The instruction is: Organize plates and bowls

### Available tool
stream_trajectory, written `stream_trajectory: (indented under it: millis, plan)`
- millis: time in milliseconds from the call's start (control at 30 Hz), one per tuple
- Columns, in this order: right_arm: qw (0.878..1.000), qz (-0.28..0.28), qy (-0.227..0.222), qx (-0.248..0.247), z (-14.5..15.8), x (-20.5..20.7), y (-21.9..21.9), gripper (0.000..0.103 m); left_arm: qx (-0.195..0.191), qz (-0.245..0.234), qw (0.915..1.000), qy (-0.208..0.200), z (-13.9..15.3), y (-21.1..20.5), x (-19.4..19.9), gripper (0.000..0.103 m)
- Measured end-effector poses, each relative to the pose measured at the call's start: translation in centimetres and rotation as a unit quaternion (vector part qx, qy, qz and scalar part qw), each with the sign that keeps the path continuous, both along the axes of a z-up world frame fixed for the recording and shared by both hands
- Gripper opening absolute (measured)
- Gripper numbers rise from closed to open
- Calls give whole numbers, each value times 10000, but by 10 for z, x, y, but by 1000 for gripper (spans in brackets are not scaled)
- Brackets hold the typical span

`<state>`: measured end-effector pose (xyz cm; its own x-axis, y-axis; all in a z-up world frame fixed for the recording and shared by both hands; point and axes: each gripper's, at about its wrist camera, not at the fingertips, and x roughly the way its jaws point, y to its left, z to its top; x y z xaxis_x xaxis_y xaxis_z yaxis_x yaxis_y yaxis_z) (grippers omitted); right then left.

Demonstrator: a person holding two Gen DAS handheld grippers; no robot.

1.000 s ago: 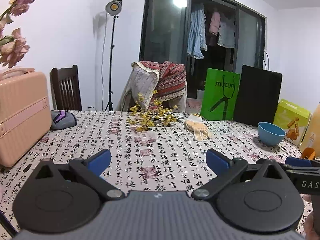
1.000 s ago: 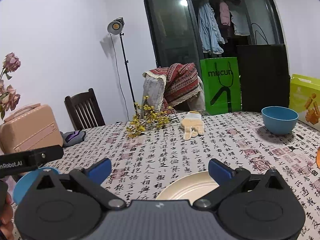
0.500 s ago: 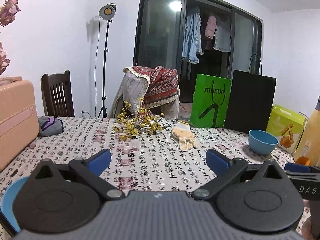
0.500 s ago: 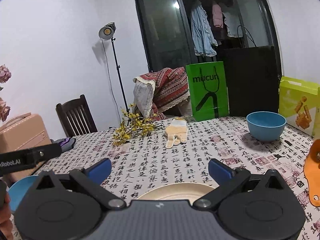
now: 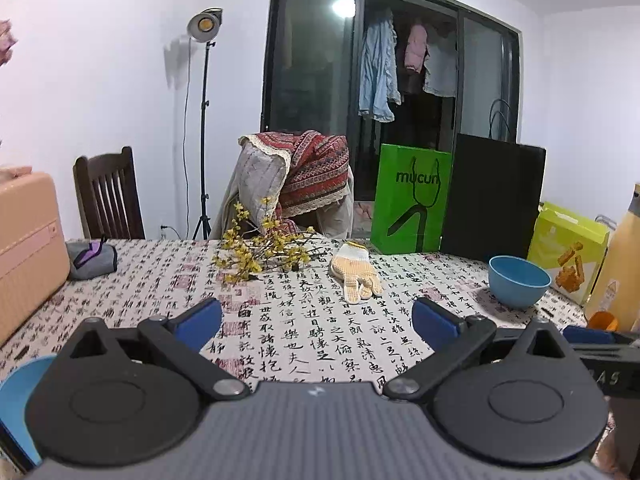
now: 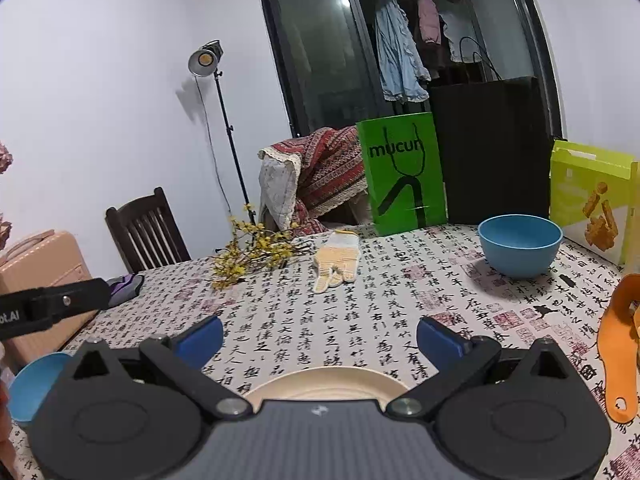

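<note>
Both grippers hang above the surface (image 6: pixel 360 312) with their jaws spread wide and nothing between them. The right gripper (image 6: pixel 320 334) has the cream plate (image 6: pixel 324 380) right beneath and just behind its jaws, the plate's near half hidden under the tool body; the far blue bowl (image 6: pixel 520 244) sits well ahead of it and off to the right of the jaws, near the yellow-green box (image 6: pixel 592 208). The left gripper (image 5: pixel 316 322) has a second blue dish (image 5: pixel 18 392) low at its left edge, outside the jaws; whether that is a bowl or a plate I cannot tell from here. My guess is the plate comes first. To do it well, I'd dip the right jaws so one finger slides under the rim and the other sits on top, then close gently and lift level. The orange spoon (image 6: pixel 618 360) lies to the right of the jaws, the glove (image 6: pixel 336 260) ahead of them; both look safely apart.
</note>
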<state>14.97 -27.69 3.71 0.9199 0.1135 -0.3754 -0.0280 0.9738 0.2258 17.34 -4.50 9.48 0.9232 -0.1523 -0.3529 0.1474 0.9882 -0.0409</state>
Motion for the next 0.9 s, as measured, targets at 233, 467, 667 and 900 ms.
stream_trajectory:
  millis: [233, 467, 667, 900]
  plan:
    - [9994, -315, -147, -2, 11, 7, -31, 103, -130, -127, 9995, 252, 11, -26, 26, 103]
    - [9989, -439, -171, -46, 22, 20, -62, 103, -202, -193, 9988, 411, 17, -55, 52, 103]
    - [9985, -521, -163, -46, 24, 33, -81, 103, -271, -112, 9977, 617, 17, -80, 76, 103]
    - [9980, -615, -83, 107, 24, 53, -105, 103, -419, -21, 9946, 951, 12, -100, 109, 103]
